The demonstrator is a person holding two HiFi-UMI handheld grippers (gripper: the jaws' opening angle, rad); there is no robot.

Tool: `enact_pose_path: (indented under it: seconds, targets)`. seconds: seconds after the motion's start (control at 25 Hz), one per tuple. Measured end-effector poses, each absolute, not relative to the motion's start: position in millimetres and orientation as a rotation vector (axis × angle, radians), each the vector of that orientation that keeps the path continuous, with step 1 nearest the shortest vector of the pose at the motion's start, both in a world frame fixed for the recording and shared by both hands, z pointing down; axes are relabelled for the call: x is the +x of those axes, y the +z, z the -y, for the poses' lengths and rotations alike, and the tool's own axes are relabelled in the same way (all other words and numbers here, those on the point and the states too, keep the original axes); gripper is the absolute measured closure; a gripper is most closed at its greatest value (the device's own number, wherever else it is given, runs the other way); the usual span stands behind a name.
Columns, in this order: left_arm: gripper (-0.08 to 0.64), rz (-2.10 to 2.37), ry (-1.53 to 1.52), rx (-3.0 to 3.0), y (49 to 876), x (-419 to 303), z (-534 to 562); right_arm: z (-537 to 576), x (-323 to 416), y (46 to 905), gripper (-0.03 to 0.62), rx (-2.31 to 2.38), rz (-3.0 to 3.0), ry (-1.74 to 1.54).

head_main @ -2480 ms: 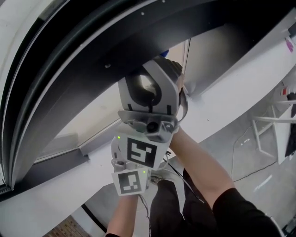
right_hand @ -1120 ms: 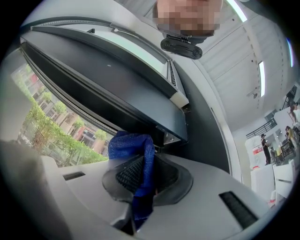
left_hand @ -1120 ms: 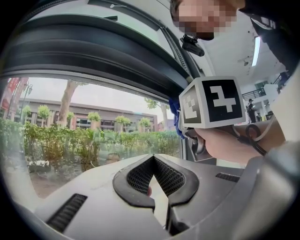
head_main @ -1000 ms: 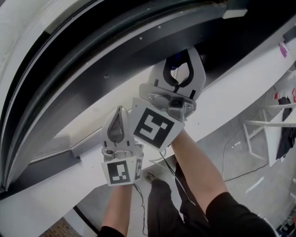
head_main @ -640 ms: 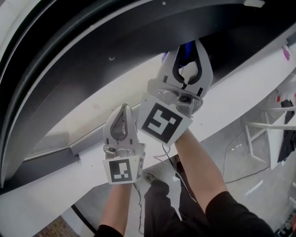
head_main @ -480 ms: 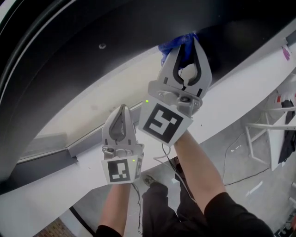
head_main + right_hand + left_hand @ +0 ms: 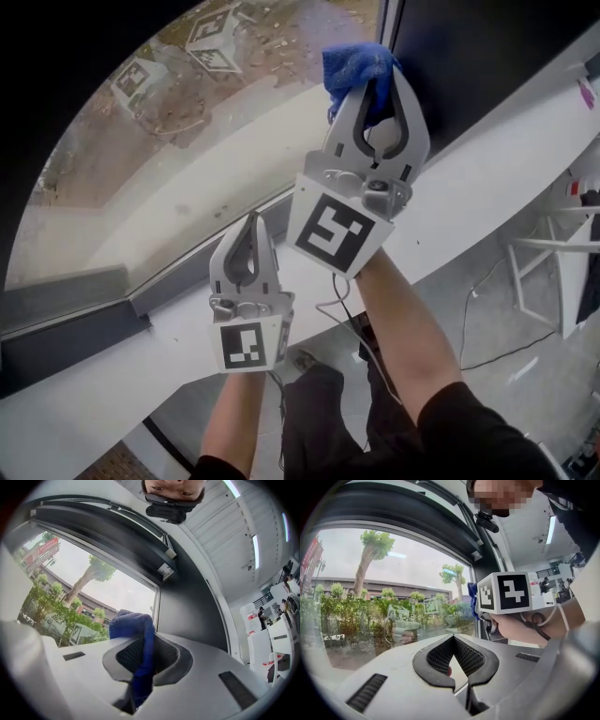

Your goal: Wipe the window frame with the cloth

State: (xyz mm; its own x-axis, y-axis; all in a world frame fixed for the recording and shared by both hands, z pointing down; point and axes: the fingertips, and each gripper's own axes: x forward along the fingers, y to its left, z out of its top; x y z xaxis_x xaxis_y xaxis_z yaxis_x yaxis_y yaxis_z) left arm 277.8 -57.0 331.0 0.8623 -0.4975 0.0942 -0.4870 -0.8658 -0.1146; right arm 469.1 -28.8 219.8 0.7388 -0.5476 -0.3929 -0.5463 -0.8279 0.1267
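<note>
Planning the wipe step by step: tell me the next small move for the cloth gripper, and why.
Probably press the blue cloth sideways onto the dark upright of the window frame and begin a stroke along it. The right gripper is shut on the cloth, which sits high beside that upright; whether it touches yet, I cannot tell.

Thru the glass I saw a tall tree (image 7: 370,555), a low bldg (image 7: 370,584) behind it and a hedge (image 7: 342,611) in front. Looking down, the ground outside (image 7: 281,56) was strewn w/ leaves. Indoors there was a grey floor (image 7: 544,375) w/ a thin cable (image 7: 495,349) across it, a white rack (image 7: 553,246) at the right edge, and a ceiling strip light (image 7: 255,550) overhead.
</note>
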Motion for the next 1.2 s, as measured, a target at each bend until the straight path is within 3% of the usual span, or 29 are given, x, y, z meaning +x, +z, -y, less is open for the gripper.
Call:
enact_pose_path:
  seconds: [0.52, 1.2]
  targets:
    - [0.555, -0.768, -0.224, -2.991, 336, 283, 65, 35, 480, 271, 0.569, 2.915, 0.88, -0.533]
    - [0.555, -0.731, -0.259, -3.0, 414, 274, 67, 35, 480, 381, 0.569, 2.809, 0.826, -0.429]
